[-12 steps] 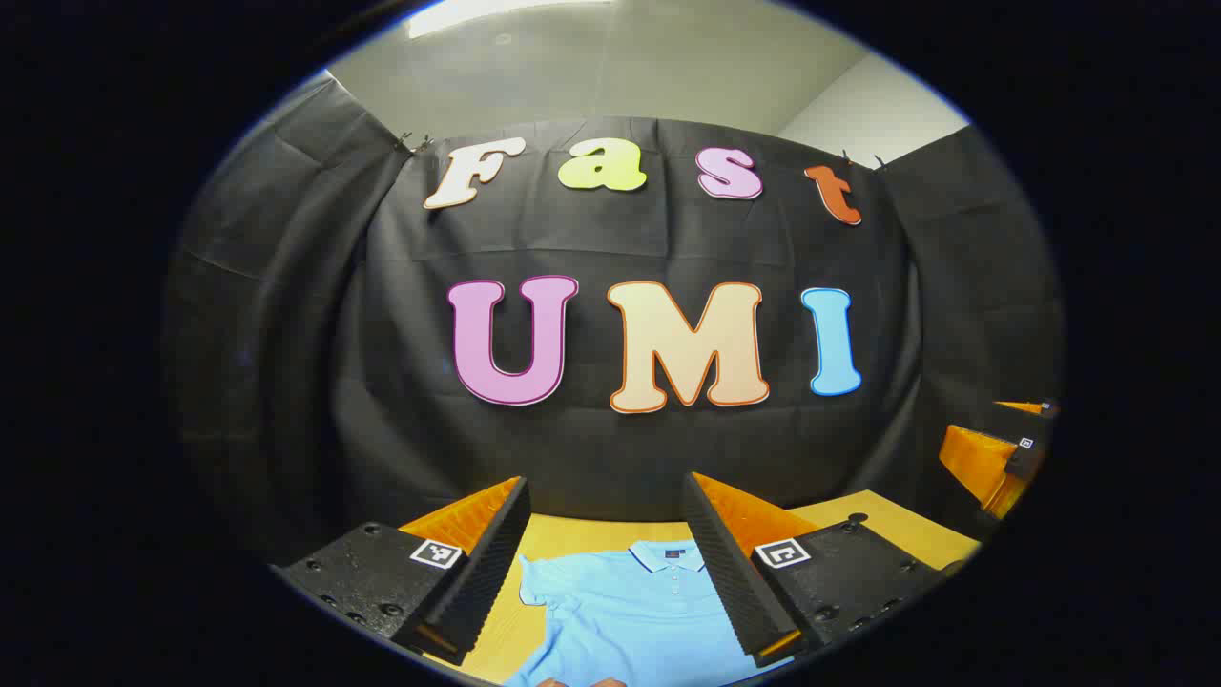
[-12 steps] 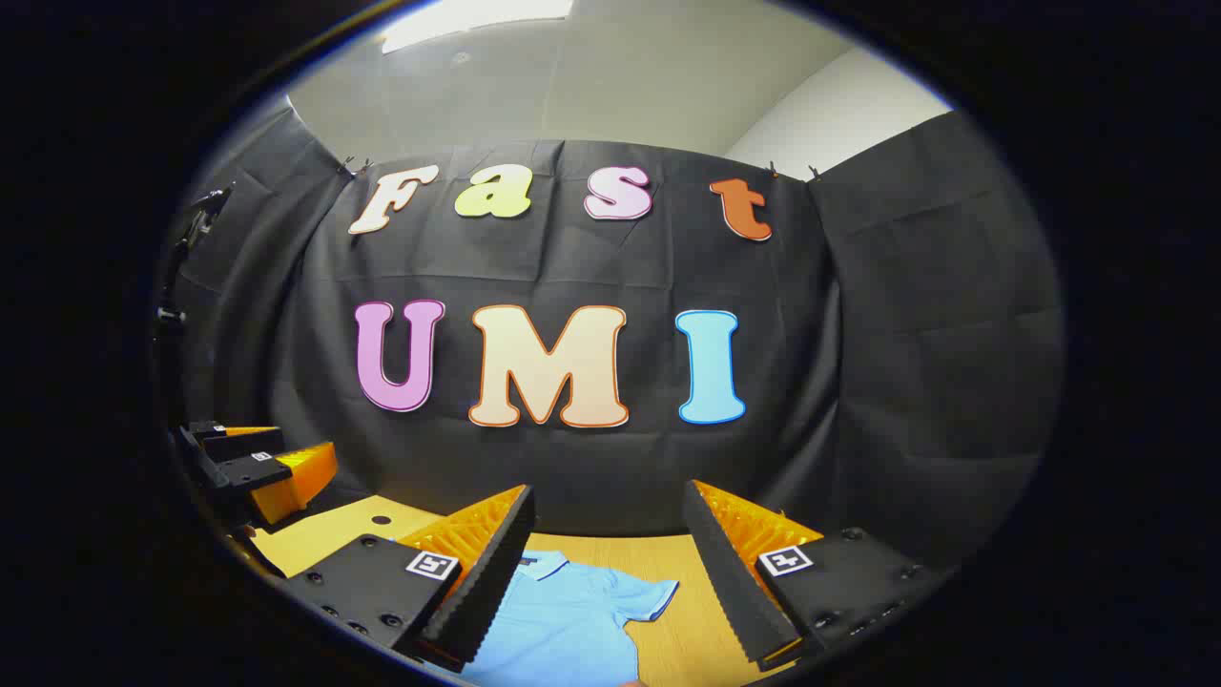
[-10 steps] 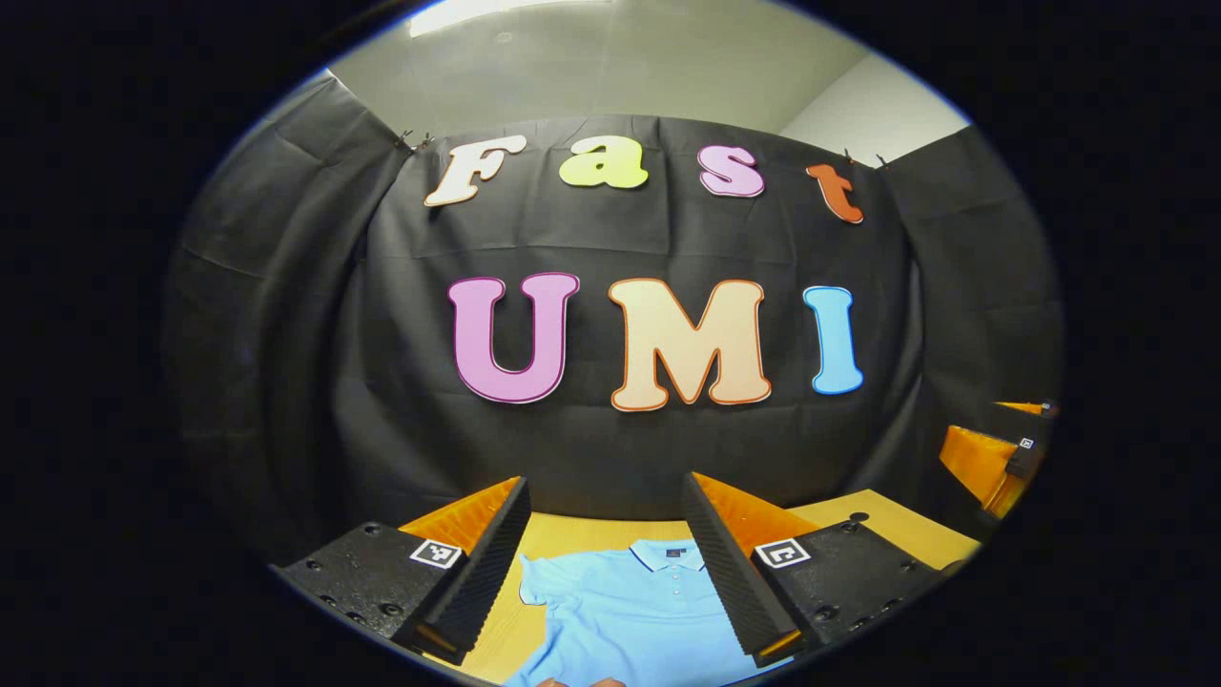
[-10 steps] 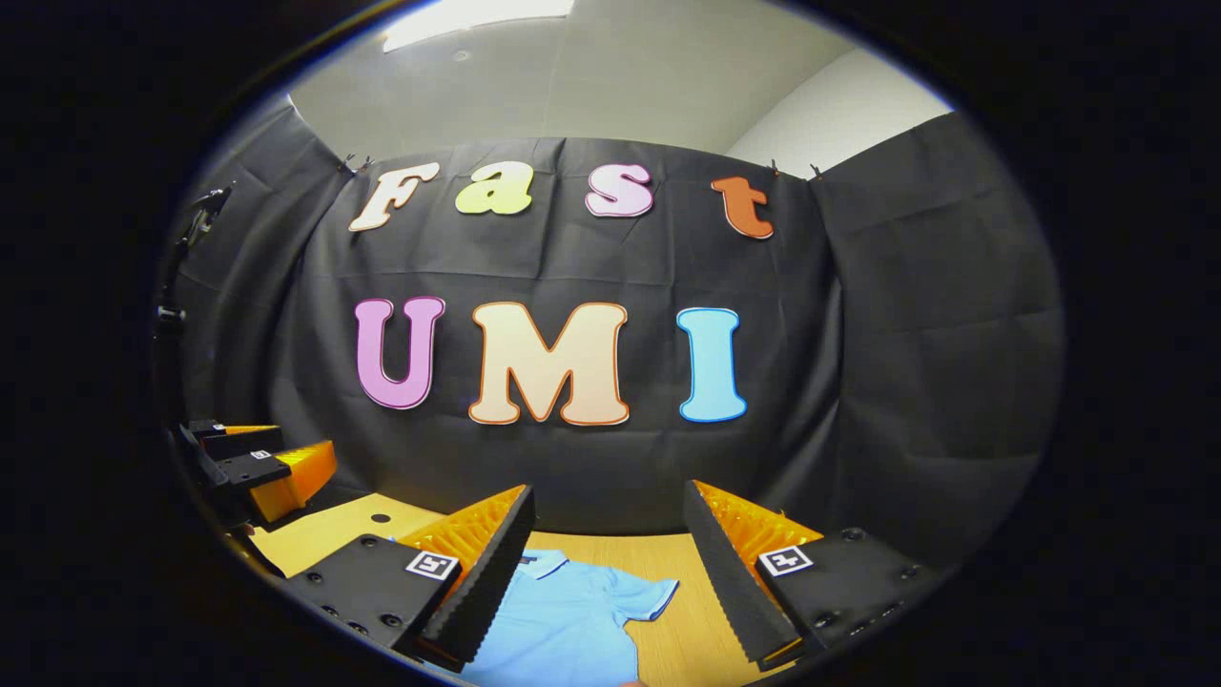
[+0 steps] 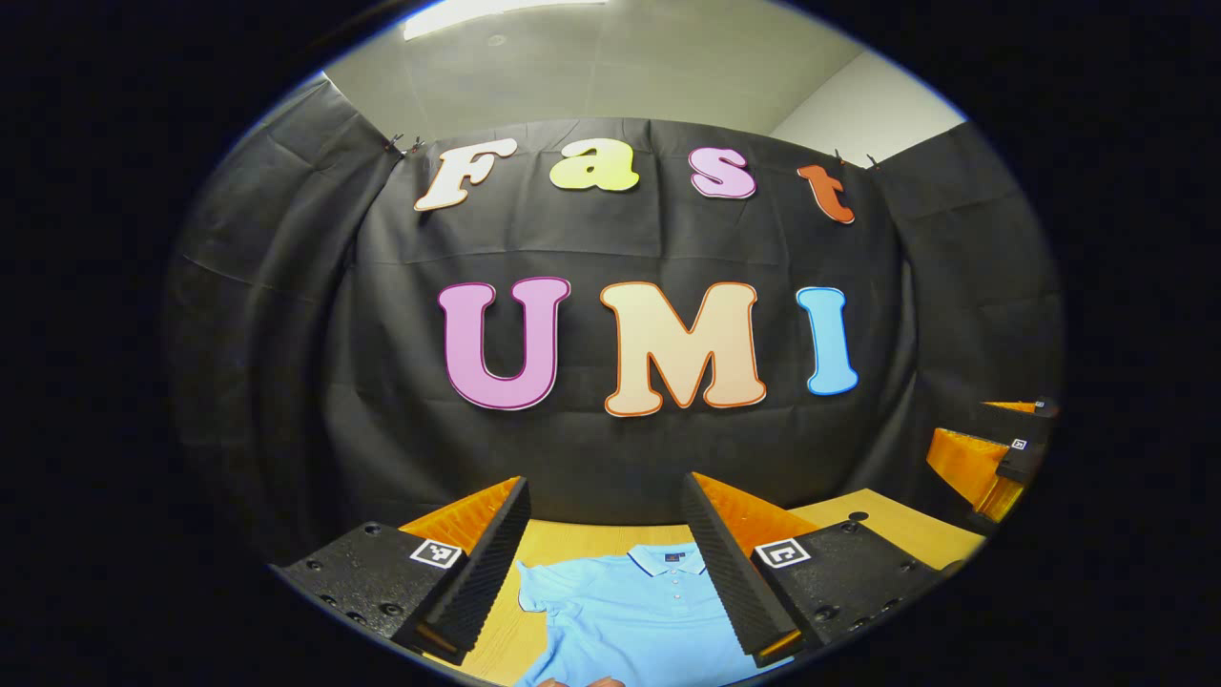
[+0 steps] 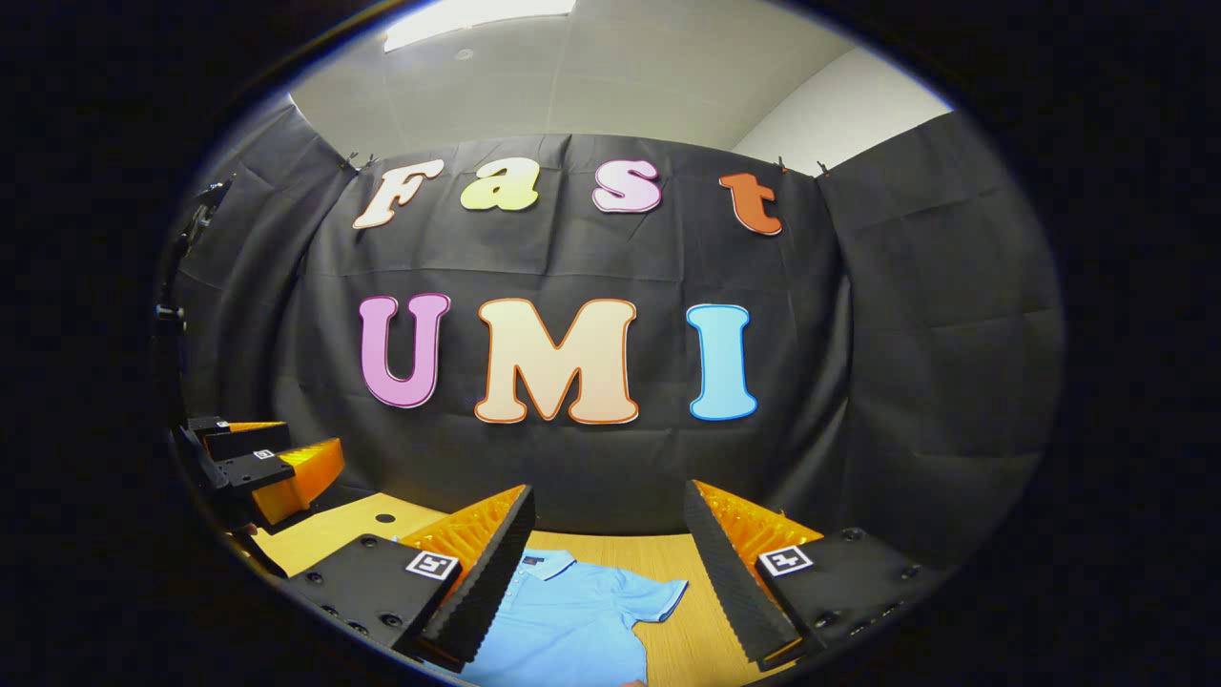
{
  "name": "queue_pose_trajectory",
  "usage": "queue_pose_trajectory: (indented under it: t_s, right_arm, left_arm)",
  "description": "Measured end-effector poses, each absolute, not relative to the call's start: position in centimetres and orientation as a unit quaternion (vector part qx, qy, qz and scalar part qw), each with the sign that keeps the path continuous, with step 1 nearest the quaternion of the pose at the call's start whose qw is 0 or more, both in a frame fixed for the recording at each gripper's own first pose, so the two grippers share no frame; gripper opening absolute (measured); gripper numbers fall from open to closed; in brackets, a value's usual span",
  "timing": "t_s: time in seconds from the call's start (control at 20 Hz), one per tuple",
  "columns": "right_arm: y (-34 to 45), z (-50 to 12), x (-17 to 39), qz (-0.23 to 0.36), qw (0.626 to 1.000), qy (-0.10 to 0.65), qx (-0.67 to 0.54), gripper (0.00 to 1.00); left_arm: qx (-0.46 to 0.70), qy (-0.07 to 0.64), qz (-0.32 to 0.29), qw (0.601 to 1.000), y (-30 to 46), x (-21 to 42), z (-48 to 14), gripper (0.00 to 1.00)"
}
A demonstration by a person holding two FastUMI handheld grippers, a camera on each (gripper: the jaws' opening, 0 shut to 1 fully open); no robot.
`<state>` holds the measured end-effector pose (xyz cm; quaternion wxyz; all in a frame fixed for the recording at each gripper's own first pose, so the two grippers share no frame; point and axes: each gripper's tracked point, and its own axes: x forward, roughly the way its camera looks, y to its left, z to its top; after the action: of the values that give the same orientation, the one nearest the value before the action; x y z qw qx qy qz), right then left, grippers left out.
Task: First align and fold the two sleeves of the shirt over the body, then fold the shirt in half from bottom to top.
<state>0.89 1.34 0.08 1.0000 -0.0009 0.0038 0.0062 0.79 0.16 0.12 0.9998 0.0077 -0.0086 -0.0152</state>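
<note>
Wooden table (image 5: 558, 539) holds a flat blue shirt (image 5: 639, 615); both grippers' fingers parted.

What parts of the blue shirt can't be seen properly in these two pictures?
- Left gripper view: the shirt has its bottom half cut off by the picture's lower edge; one sleeve sits behind the left tool.
- Right gripper view: the right tool covers the shirt's other sleeve; the hem is cut off.
- Chest emblem: too small.

Wooden table (image 5: 887, 525), black cloth wall (image 6: 916, 382), white ceiling (image 5: 610, 67)
</note>
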Motion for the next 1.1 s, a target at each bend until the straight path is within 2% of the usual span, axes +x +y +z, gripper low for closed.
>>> queue_pose_trajectory:
  t_s: [0.35,0.65,1.1]
  right_arm:
    - [1.2,-0.6,2.3,0.001,1.000,0.007,-0.014,0.98]
    - [0.4,-4.2,7.2,-0.011,0.999,0.039,-0.025,0.98]
    - [-3.2,-15.8,15.9,-0.049,0.987,0.146,-0.036,0.98]
  left_arm:
    - [0.005,-0.008,-0.018,1.000,0.7,1.1,-0.2,0.94]
    - [0.012,-0.015,-0.019,1.000,2.1,1.8,-0.2,0.95]
    - [0.027,0.016,0.013,0.999,5.6,3.7,-2.7,0.95]
